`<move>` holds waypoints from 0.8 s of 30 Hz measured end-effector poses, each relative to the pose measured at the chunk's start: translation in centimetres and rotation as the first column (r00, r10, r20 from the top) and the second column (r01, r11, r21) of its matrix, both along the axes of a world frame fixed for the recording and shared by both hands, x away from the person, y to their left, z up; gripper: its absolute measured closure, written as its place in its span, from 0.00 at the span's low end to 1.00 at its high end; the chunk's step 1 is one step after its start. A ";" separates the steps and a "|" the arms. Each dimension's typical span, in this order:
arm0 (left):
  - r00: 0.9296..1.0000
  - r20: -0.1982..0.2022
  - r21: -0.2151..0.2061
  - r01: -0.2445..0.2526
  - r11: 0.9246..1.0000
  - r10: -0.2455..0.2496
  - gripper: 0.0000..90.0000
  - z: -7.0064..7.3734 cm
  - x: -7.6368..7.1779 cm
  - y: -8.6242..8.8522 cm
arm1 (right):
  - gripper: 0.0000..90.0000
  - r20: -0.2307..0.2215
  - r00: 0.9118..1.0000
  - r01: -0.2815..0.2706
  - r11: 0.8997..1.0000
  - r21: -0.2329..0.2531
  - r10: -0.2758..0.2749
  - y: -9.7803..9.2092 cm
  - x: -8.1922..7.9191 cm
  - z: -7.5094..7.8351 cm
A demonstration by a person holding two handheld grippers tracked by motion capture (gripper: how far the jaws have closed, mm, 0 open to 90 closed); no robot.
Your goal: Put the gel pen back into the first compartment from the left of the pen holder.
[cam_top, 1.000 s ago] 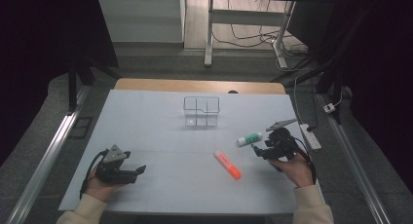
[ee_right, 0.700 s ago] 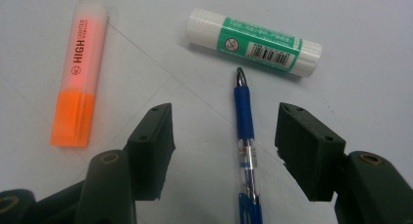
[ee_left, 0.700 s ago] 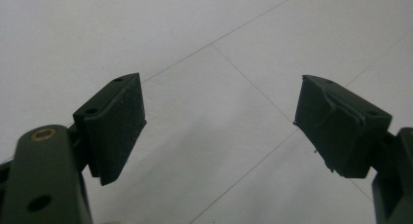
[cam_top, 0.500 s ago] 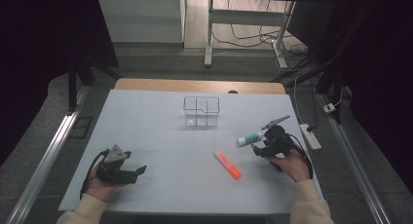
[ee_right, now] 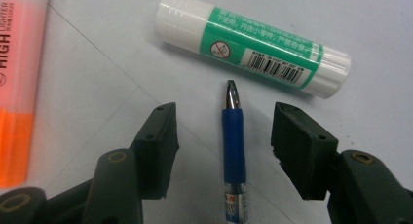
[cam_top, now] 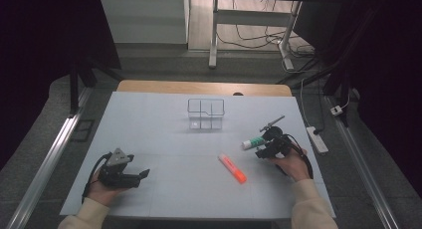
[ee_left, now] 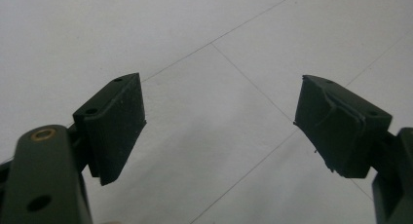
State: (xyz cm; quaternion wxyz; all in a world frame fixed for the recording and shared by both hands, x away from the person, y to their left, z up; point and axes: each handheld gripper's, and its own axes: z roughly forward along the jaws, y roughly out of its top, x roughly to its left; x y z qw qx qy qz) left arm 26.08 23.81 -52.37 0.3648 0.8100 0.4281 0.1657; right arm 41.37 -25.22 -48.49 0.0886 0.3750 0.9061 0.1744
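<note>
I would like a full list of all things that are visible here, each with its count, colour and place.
Pen: 1, blue grip with silver tip, lying on the table between the right gripper's open jaws, not clamped.
Glue stick: 1, white with green label, lying just beyond the pen's tip.
Highlighter: 1, orange and pink, lying on the table left of the glue stick.
Wire organiser: 1, clear wire frame with compartments, at the far middle of the table.
Table: 1, pale grey-white cover, wooden edge at the far side.
Power strip: 1, white, on the floor right of the table.
Left gripper: 1, black, open over bare table, near left.
Right gripper: 1, black, open, near right.
</note>
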 end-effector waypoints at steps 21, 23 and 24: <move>1.000 0.003 0.002 -0.001 1.000 0.001 0.20 0.0 0.0 0.1 | 0.88 -0.032 0.999 -0.026 0.996 -0.080 0.023 0.9 0.1 -0.7; 1.000 0.004 0.003 -0.001 1.000 0.001 0.20 0.0 -0.1 0.1 | 0.88 -0.023 1.000 -0.023 0.996 -0.088 0.021 0.9 0.0 -0.7; 1.000 0.004 0.003 -0.001 1.000 0.001 0.20 0.0 -0.1 0.1 | 0.89 -0.020 1.000 -0.023 0.996 -0.091 0.022 1.0 -0.1 -0.7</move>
